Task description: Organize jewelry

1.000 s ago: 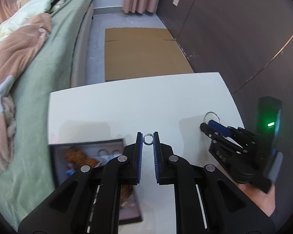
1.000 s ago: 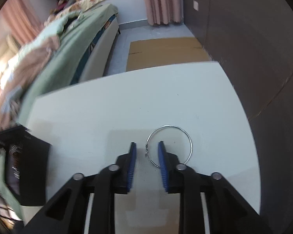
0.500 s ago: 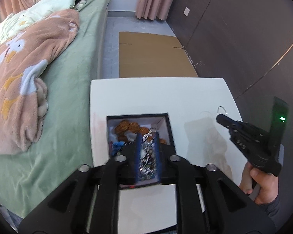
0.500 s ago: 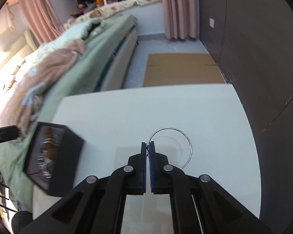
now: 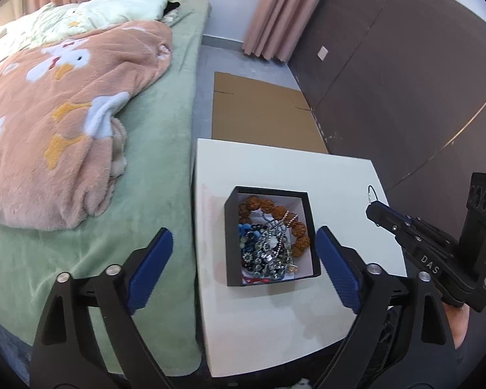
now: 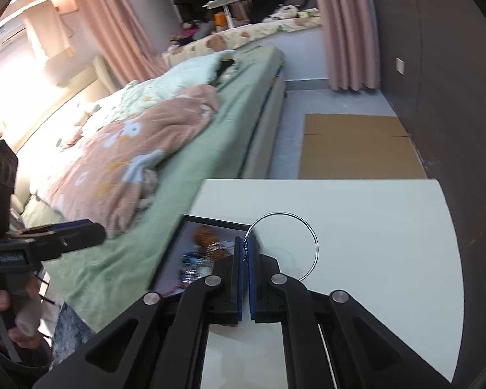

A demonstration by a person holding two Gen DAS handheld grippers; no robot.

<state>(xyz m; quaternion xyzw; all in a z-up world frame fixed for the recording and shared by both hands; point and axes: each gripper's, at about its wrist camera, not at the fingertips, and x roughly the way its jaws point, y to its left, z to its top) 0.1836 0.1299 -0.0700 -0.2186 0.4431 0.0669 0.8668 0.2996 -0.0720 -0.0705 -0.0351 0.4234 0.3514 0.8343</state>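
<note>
My right tongs [image 6: 245, 253] are pinched on the thin wire hoop [image 6: 307, 230] at its clasp end, so nearly the whole loop stands free ahead and to the right of the tips, over the white counter [image 6: 372, 227]. I judge it very light, springy and slick; the clasp is the sensible hold, since it gives the pads something to bite, and a hard squeeze on bare wire could bend it. My left tongs [image 5: 243, 259] are opening wide with nothing between them, and the black jewelry box [image 5: 309, 223] sits just ahead between the spread fingers. Inside I count one brown bead bracelet [image 5: 275, 210]; below it lies a tangle of blue beads and silver chain [image 5: 265, 249] that I cannot separate into pieces. That heap looks limp and snaggy. One hoop, one box, two tongs.
</note>
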